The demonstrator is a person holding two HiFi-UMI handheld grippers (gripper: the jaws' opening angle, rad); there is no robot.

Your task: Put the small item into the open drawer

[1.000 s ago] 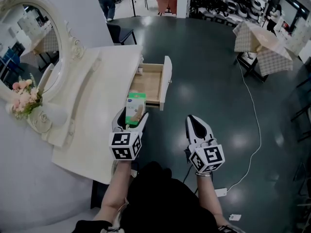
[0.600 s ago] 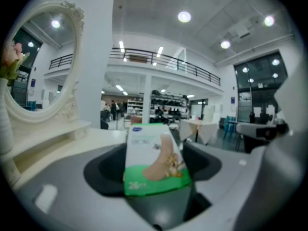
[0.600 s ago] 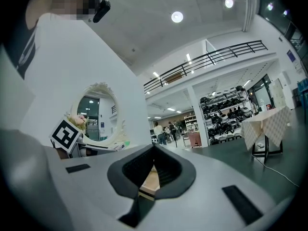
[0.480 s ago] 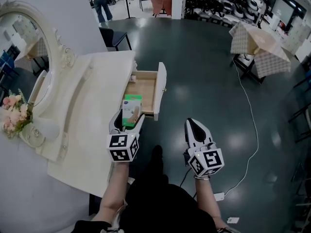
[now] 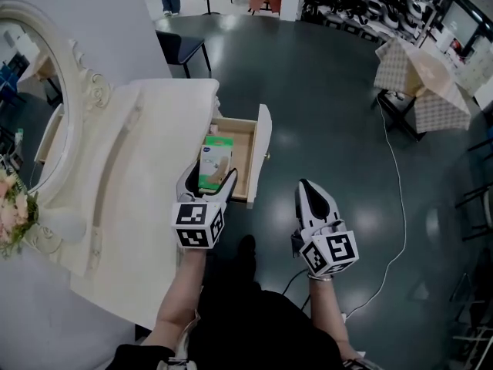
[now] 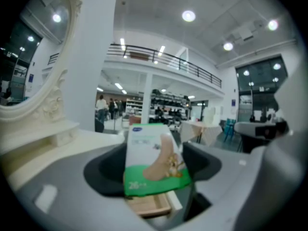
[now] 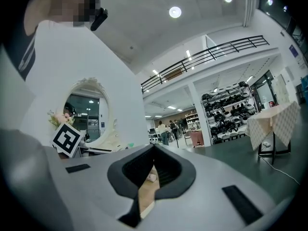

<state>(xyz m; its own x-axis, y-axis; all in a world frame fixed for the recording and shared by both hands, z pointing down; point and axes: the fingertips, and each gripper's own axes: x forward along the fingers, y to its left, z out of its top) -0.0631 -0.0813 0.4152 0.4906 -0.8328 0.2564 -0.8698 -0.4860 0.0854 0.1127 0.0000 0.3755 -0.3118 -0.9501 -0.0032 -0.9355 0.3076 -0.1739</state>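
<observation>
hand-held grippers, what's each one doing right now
Left hand-held gripper: shut on the small box.
Right hand-held gripper: shut, holding nothing.

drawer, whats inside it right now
The drawer shows a bare wooden bottom and a small pale item toward the back. The box in the left hand-held gripper covers its left side, so that part can't be seen.

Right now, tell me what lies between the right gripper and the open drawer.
Nothing but bare dark floor, as the head view shows: the right gripper, jaws together, hangs off to the side of the open drawer.
</observation>
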